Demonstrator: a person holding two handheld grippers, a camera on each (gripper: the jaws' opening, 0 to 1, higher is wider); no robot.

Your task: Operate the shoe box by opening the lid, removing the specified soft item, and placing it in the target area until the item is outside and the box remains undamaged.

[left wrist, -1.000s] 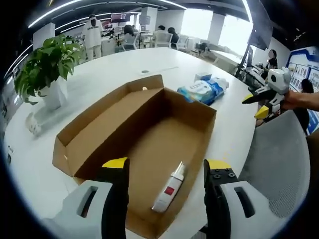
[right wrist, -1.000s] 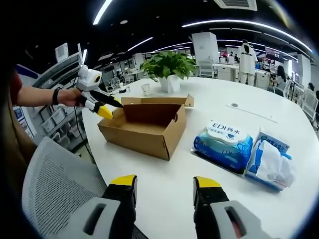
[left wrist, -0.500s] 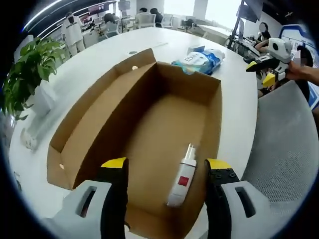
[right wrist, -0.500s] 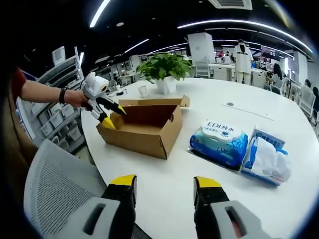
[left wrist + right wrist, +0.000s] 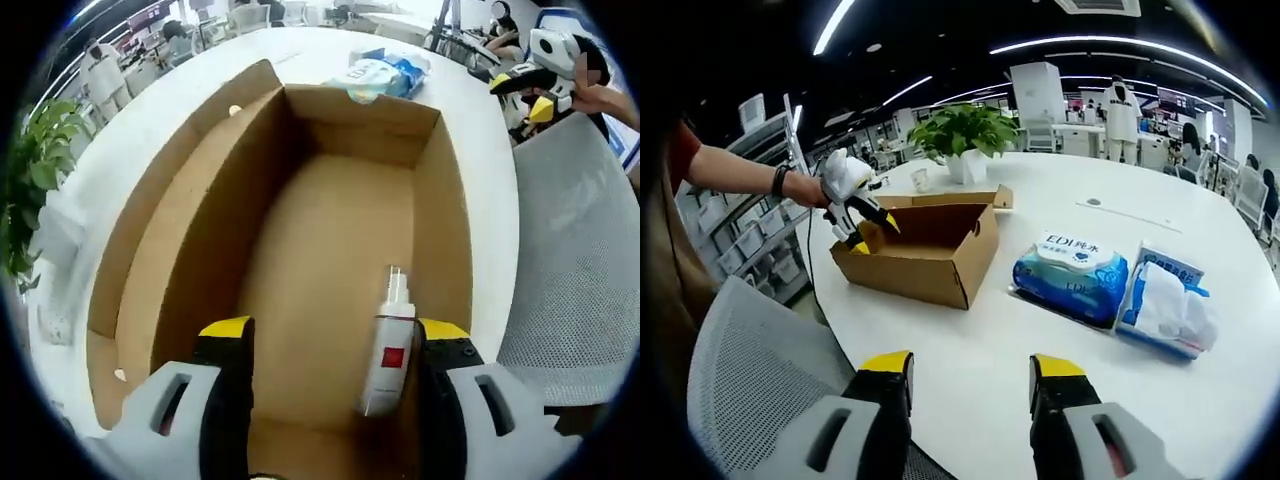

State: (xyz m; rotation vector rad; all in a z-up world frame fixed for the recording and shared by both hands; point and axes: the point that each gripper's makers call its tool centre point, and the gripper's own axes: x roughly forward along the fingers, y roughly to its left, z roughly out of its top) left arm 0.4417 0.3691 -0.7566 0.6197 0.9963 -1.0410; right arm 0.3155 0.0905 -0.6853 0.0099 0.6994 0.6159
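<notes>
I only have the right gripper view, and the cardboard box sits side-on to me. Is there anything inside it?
Observer: Yes. In the left gripper view, a white spray bottle with a red label lies flat on the floor of the cardboard box.
Visitor: Whereabouts in the box?
Observer: Along one long wall, with its nozzle pointing toward the far end. The rest of the floor looks bare.
Visitor: Is the other claw holding it?
Observer: No. The left claw is open at the box's near end. The bottle lies close beside one of its jaws, ungripped.
</notes>
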